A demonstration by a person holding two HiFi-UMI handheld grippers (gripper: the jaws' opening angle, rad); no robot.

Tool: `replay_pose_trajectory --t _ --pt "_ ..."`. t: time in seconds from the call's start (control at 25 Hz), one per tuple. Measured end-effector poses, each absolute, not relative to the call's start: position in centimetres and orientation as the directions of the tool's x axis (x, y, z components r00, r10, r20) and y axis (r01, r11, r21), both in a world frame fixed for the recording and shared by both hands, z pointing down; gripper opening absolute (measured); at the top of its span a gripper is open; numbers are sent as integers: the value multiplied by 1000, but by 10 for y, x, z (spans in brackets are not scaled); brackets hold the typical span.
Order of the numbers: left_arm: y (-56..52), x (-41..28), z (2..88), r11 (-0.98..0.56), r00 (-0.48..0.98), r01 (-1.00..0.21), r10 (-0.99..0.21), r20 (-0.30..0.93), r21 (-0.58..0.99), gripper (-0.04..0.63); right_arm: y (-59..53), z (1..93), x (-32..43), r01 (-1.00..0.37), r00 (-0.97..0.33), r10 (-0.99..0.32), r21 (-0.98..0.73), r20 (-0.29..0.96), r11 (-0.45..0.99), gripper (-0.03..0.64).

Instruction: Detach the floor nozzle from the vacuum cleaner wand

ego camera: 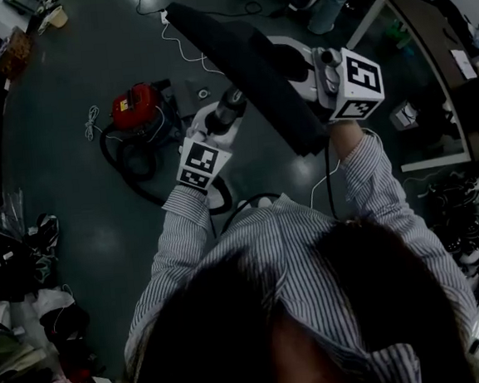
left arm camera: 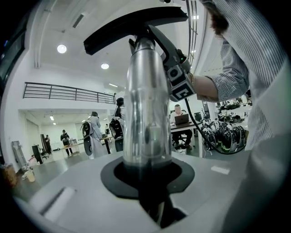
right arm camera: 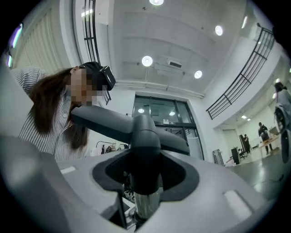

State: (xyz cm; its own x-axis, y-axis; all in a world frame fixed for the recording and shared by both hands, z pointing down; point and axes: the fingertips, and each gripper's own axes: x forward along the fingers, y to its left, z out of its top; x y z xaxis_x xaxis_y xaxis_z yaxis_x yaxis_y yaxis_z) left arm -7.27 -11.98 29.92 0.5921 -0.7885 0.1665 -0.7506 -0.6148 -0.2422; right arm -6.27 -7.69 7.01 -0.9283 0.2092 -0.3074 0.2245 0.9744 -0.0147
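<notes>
In the head view the black floor nozzle is raised in front of me, its long bar slanting from upper left to lower right. My right gripper is shut on the nozzle's dark neck, just above the shiny tube. The left gripper is shut on the chrome wand, which stands upright through the round recess of its jaws. From the left gripper view the nozzle caps the wand's top, with the right gripper beside it. The wand's end shows under the neck.
On the dark floor below lies the red vacuum body with its black hose looped around. Bags and clothes pile at the left, rows of shoes at the right, a desk beyond. People stand far off.
</notes>
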Motion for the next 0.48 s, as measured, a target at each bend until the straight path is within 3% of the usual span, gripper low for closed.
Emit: replay_pose_trajectory --t 0.12,0.24,0.32,0.48 --pt "-113 -66 303 -667 644 -711 -745 174 -222 89 -71 69 -62 249 -928 246 24 -280 968 179" --pt "-101 -64 315 -699 669 -683 -715 200 -213 89 -84 37 -38 242 -885 224 9 -408 970 179" --pt "-96 -68 324 -681 646 -702 -732 214 -209 89 -99 17 -17 207 -862 185 5 -472 978 179" --pt "-97 -73 321 -659 624 -722 -751 214 -211 91 -111 20 -11 96 -891 98 28 -443 995 178"
